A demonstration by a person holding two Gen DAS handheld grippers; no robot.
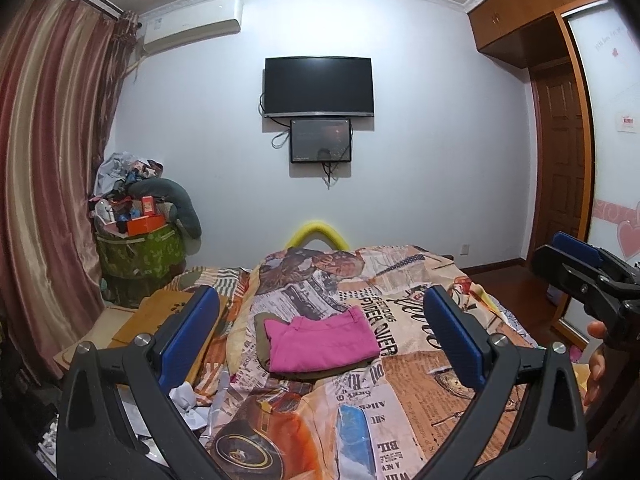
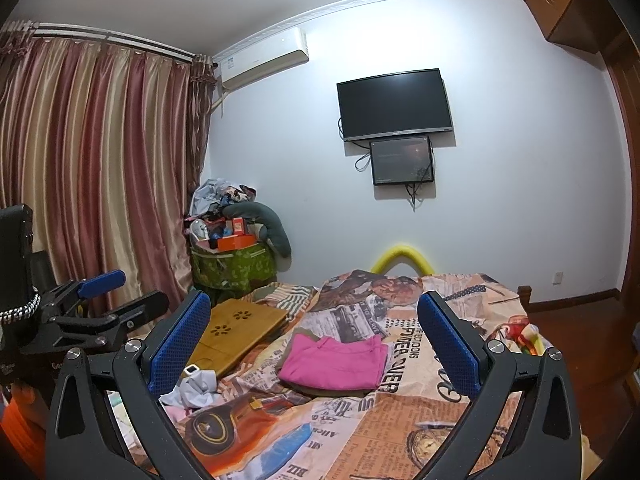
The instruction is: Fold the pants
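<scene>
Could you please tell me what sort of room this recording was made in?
Most likely a home bedroom: a bed with a newspaper-print cover holding folded pink pants, striped red-and-gold curtains and a black wall-mounted television.

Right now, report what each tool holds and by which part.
Nothing is held. The left tool and right tool are both open, above the bed, clear of the folded pink pants.

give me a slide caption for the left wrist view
Open left gripper held above the bed, framing folded pink pants lying on an olive garment.
</scene>
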